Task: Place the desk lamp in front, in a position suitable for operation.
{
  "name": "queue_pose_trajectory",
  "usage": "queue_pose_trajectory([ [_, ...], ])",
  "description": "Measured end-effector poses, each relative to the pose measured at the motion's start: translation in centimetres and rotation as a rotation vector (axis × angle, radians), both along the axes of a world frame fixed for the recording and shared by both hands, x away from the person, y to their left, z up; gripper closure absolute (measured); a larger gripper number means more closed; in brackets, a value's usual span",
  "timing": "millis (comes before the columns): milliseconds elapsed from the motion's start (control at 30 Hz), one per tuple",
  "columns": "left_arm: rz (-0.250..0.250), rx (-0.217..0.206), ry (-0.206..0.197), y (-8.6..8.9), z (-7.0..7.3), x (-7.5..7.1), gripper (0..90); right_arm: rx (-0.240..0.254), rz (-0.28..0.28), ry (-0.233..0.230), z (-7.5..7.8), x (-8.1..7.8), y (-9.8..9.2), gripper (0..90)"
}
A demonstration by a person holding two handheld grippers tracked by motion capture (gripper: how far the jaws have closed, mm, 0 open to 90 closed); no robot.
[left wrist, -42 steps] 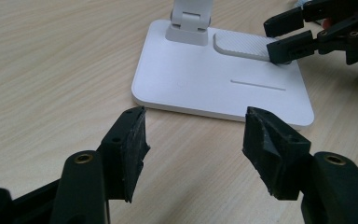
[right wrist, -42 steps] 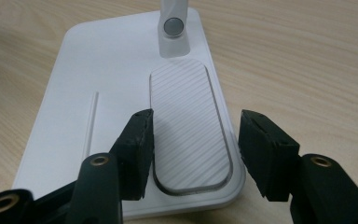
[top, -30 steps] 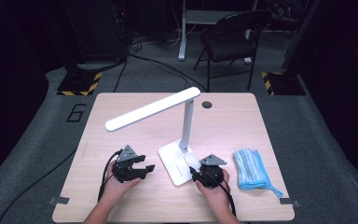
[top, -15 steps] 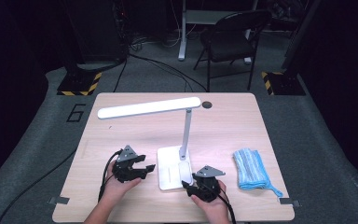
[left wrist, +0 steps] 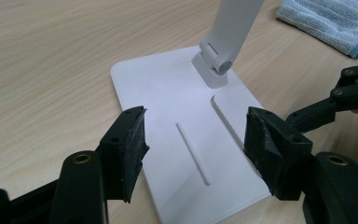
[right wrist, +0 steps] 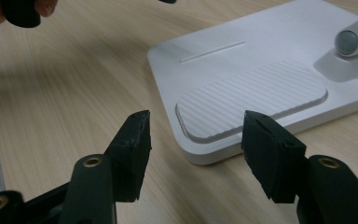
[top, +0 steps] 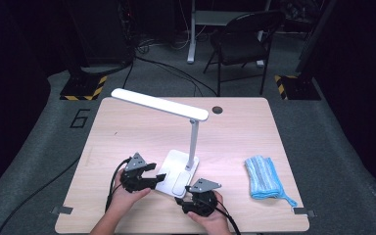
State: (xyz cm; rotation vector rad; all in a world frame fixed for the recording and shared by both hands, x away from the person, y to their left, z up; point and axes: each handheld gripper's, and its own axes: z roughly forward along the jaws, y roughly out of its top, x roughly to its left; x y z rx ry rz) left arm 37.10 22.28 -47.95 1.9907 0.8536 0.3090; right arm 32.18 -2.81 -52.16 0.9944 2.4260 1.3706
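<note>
A white desk lamp stands on the wooden table, its flat base (top: 174,177) near the front edge, its stem (top: 193,142) upright and its long head (top: 159,104) reaching to the far left. My left gripper (top: 155,177) is open at the base's left edge. In the left gripper view the base (left wrist: 177,93) lies under and between the spread jaws of this gripper (left wrist: 193,135). My right gripper (top: 180,199) is open just in front of the base. Its jaws have just been opening, with the base's ribbed corner (right wrist: 251,100) ahead of the gripper (right wrist: 196,135) and nothing pinched.
A folded blue cloth (top: 264,176) lies at the right of the table (top: 127,132). A round cable hole (top: 218,109) sits near the far edge. Beyond the table stands a dark chair (top: 242,39), with yellow-black floor markers on either side.
The lamp has turned on the table: the head's left end swung toward the far side. My right gripper slid left along the front of the base. The left gripper stayed put.
</note>
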Motion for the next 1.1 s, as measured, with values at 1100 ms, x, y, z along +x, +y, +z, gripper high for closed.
queue_pose_trajectory([
  [1100,-0.076,-0.066,-0.009,-7.9,4.4,2.9,47.5,0.013,-0.119,-0.082,2.2,0.5,-5.4,43.1],
])
